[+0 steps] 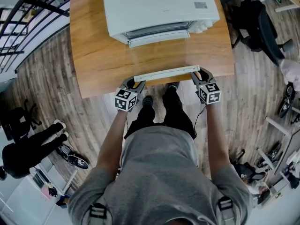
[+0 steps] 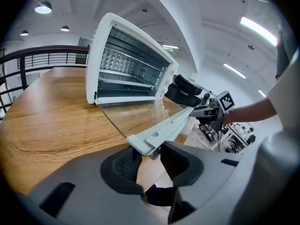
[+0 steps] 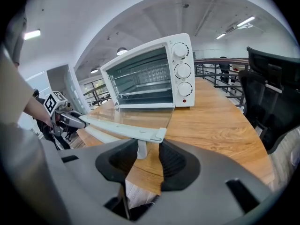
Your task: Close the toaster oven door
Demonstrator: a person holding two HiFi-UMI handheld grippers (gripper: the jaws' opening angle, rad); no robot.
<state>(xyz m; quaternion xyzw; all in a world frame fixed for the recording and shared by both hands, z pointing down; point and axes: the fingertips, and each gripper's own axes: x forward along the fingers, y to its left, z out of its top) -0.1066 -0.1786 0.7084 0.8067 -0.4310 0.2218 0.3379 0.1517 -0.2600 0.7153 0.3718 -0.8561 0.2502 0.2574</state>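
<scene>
- The boxy white toaster oven [image 1: 159, 6] is parked at the far side of a curvy-edged wooden table [image 1: 93, 55], mouth facing the person, wire racks visible inside.
- Its glass door [image 2: 136, 111] isn't shut. It's flopped down open, hinged at the bottom and lying close to flat over the tabletop, pointing back toward the person.
- The long white bar handle [image 1: 166, 72] on the door's free edge sits right about at the table's near edge.
- The left gripper [image 2: 145, 156] is on the left end of that handle. The end cap fills the gap between the jaws and both pads look pressed onto it, so I'd call that a grip.
- The right gripper [image 3: 144, 153] is at the other end. Its jaws straddle the little post under the handle, with the post against one pad and daylight on the other side, so it's partly closed but not clamped.
- Three white round knobs [image 3: 182, 69] are stacked down the oven's right side.
- A black office chair [image 3: 272, 93] stands just off the table's right.
</scene>
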